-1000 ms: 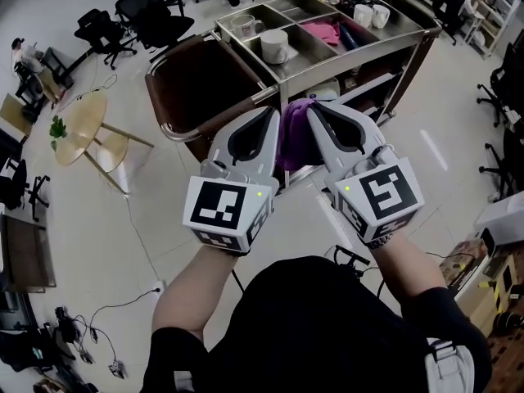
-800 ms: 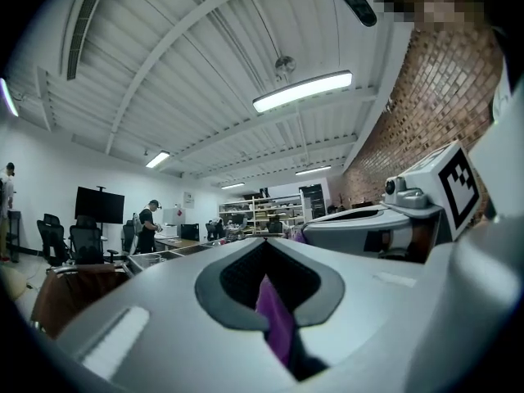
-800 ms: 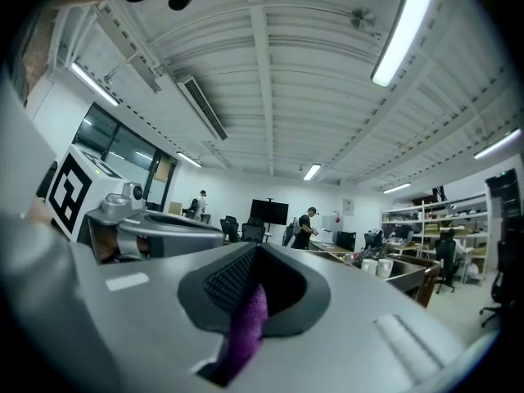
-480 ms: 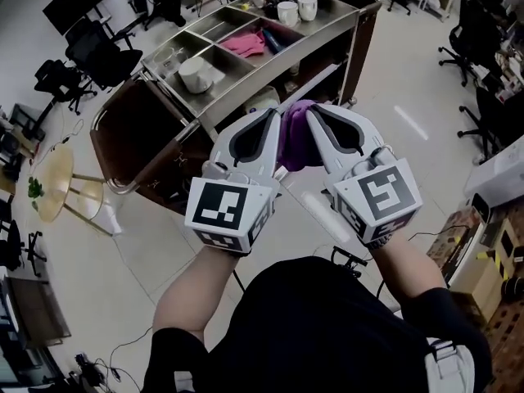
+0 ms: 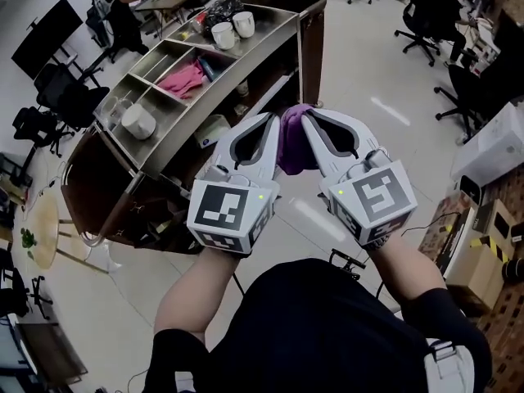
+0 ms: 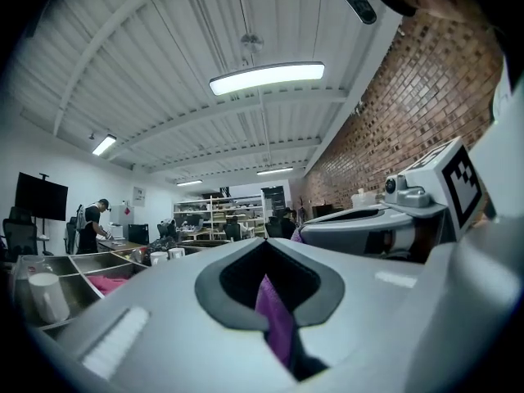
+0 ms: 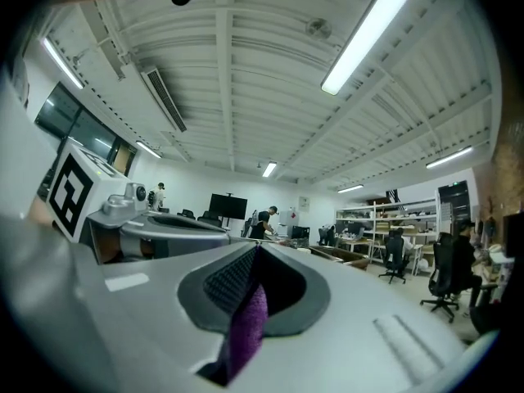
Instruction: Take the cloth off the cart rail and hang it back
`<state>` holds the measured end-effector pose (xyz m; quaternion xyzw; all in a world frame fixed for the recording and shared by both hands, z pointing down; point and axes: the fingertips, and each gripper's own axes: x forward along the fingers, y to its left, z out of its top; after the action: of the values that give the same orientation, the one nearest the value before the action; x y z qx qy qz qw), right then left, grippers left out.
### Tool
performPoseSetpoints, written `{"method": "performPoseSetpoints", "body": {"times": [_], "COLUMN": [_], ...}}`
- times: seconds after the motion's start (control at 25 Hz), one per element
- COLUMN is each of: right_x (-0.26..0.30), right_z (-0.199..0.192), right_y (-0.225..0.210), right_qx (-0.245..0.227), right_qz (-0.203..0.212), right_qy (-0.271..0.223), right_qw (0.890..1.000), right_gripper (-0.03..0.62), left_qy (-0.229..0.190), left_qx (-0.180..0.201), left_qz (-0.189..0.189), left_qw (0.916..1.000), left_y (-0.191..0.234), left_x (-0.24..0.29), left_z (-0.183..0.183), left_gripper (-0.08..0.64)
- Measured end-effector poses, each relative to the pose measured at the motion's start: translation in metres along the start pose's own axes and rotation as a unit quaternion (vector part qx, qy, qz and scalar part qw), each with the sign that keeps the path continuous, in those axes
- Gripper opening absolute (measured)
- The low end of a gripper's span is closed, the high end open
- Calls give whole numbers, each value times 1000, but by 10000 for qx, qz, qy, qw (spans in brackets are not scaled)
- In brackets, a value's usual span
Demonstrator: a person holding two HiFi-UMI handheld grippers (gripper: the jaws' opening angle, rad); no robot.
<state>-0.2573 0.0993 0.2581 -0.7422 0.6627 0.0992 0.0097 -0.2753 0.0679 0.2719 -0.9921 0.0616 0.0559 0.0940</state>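
Observation:
A purple cloth (image 5: 293,144) hangs bunched between my two grippers, in the air beside the steel cart (image 5: 270,38). My left gripper (image 5: 273,129) is shut on the cloth's left part, and my right gripper (image 5: 308,126) is shut on its right part. In the left gripper view the purple cloth (image 6: 275,322) is pinched in the shut left gripper (image 6: 266,256). The right gripper view shows the cloth (image 7: 246,330) caught the same way in the right gripper (image 7: 257,256). The two grippers sit side by side, tips nearly touching, in front of the cart's long side.
The cart top holds a pink cloth (image 5: 187,79), two white mugs (image 5: 232,29) and a white cup (image 5: 139,121). A brown bag with a rail (image 5: 86,237) hangs at its left end. Office chairs (image 5: 458,97) stand right, and boxes (image 5: 483,248) lie at lower right.
The cart has slid left and turned in the head view as I move along it toward its far end. Both grippers keep their grip on the purple cloth.

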Motion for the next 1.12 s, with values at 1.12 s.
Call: {"method": "performPoseSetpoints", "body": {"times": [1.12], "right_x": [-8], "right_z": [-63], "right_y": [-215], "right_qx": [9], "right_qz": [-1343], "right_qy": [282], "right_qw": [9905], "right_gripper": [11], "left_qy": [-54], "left_qx": [-256], "left_qz": [-1184], "left_qw": [9926], "left_y": [-52], "left_x": [213], "left_z": [-57], "left_gripper": [3]}}
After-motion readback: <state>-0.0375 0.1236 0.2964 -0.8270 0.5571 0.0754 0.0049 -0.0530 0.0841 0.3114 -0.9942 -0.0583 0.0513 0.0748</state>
